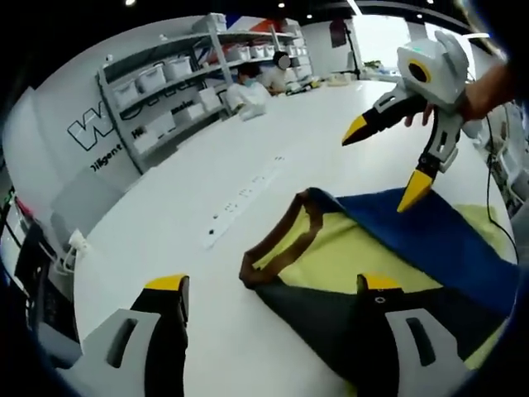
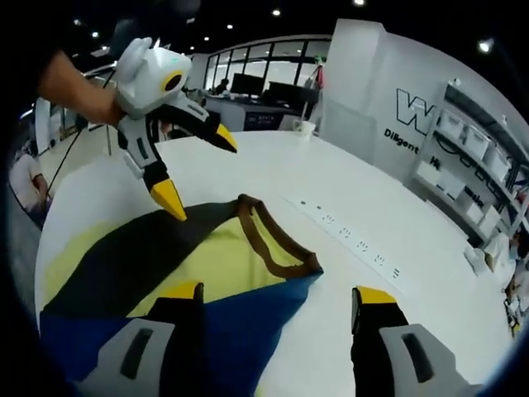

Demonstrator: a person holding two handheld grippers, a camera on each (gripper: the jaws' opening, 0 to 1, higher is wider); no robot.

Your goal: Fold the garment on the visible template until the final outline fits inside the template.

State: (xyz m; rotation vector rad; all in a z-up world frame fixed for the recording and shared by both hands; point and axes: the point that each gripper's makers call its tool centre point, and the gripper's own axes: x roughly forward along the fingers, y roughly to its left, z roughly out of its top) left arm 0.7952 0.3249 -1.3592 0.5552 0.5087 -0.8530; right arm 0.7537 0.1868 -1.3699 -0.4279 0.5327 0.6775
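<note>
Left gripper [image 1: 273, 289] hangs wide open, one jaw over the garment [image 1: 388, 273], the other over bare bench [image 1: 248, 165]. Right gripper [image 2: 277, 296] is wide open too, above the garment's blue edge. The yellow, blue and dark garment lies flat on the white bench, brown collar [image 2: 277, 236] toward a strip of sockets [image 2: 351, 240]. Shelves [image 1: 178, 74] with bins line the wall beyond.

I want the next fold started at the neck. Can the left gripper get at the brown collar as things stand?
Probably yes. The left gripper is open above the garment, the brown collar lies just ahead between its jaws, and nothing covers it; the right gripper hovers further off.
</note>
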